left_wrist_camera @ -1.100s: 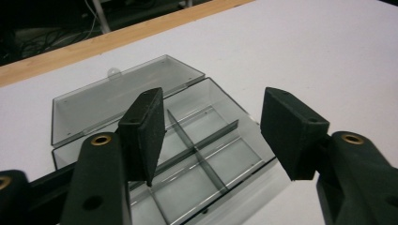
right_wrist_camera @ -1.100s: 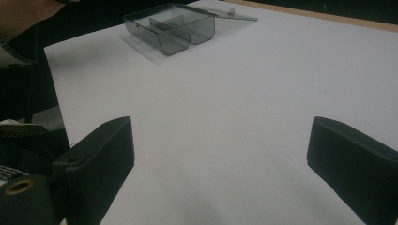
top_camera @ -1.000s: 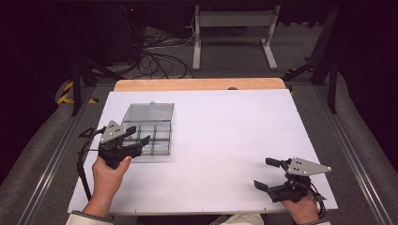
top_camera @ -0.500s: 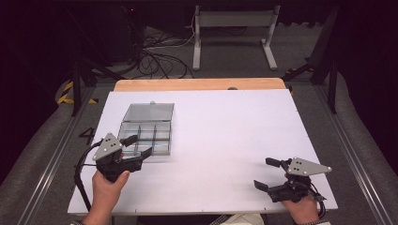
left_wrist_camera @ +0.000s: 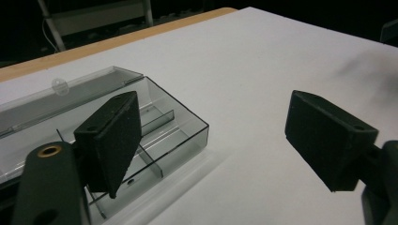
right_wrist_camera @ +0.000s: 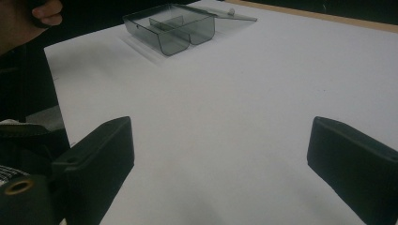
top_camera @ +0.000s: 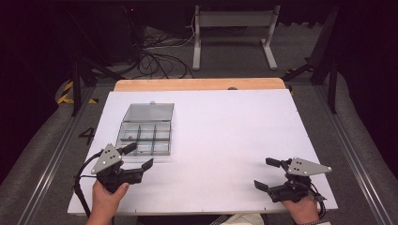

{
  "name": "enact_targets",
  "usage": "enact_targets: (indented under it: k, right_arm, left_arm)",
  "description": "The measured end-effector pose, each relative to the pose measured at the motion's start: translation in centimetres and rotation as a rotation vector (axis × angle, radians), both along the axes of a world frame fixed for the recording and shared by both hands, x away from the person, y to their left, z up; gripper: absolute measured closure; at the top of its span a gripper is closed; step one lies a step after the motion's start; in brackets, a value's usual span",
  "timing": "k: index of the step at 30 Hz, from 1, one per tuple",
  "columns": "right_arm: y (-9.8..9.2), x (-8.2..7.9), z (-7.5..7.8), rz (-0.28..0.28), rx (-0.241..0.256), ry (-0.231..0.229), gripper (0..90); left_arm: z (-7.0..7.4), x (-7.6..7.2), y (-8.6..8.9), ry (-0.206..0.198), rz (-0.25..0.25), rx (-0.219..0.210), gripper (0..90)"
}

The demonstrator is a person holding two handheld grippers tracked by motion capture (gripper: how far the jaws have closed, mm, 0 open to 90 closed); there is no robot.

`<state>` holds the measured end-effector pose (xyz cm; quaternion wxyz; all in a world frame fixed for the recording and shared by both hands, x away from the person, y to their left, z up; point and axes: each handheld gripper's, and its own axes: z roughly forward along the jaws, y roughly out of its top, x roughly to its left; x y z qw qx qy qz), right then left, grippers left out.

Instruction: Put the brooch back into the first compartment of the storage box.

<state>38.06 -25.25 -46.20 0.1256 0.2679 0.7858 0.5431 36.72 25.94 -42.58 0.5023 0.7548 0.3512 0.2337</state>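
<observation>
clear compartment box (top_camera: 145,133) sits on the left half of the white table (top_camera: 225,140), lid swung open flat toward the far edge, dividers visible inside; a small dark item lies in the near-left compartment, too small to identify. left gripper (top_camera: 140,157) hovers just beside the box's near edge, one jaw over the near wall, the other off to the near side, over bare table; jaws spread wide, nothing between them. in the left gripper view the box (left_wrist_camera: 117,126) lies behind the left-hand jaw. right gripper (top_camera: 266,173) rests near the table's near-right corner, well apart from the box, jaws spread, empty. right gripper view: box (right_wrist_camera: 173,28) far off, upper left.
</observation>
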Motion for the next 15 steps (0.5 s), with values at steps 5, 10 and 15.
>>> enact_targets:
  k: [5,10,15]
  right_arm:
    - [0.0,0.0,-0.1,0.001,-0.004,0.002,8.4]
    - [-0.1,0.0,0.0,-0.001,-0.004,0.002,8.4]
    - [-0.1,0.0,-0.1,-0.001,-0.008,0.001,8.3]
  left_arm:
    - [-0.7,-0.5,0.0,-0.002,-0.016,0.009,17.2]
    - [-1.5,-1.0,0.0,0.005,-0.033,0.016,16.3]
    - [-2.2,-1.6,0.2,-0.004,-0.03,0.026,15.2]
